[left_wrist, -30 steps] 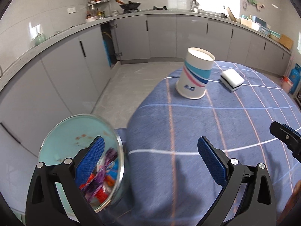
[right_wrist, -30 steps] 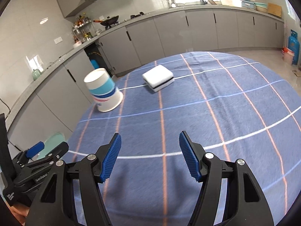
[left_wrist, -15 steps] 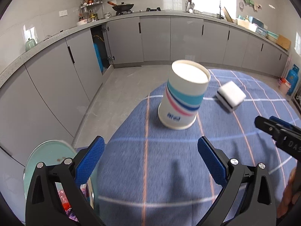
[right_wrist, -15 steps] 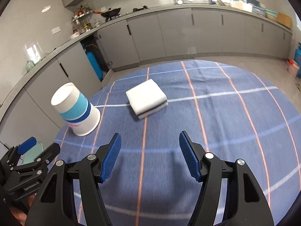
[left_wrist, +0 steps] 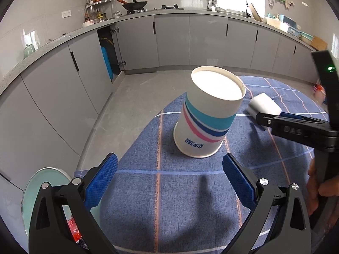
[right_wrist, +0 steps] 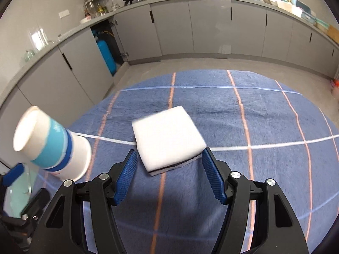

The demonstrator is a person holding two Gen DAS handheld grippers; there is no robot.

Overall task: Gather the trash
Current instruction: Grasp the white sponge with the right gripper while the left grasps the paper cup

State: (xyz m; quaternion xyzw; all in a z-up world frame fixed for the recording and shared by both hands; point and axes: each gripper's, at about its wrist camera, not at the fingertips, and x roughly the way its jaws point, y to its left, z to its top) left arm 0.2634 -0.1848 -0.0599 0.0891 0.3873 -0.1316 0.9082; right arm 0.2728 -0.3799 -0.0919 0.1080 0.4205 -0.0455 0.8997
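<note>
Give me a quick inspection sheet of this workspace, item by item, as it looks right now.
Surface: blue checked cloth over the table.
Job's things: paper cup upside down on the cloth; white sponge lying flat on it; bin beside the table, coloured wrappers inside.
Clutter: nothing seen.
Grippers: left gripper open, short of the cup; right gripper open, pads either side of the sponge.
Cables: nothing seen.
Surroundings: grey kitchen cabinets, wok on the stove.

the black arm of the right claw [left_wrist: 300,127] bears raised letters "das". blue print on the white striped paper cup [left_wrist: 208,114] stands upside down, unreadable.
</note>
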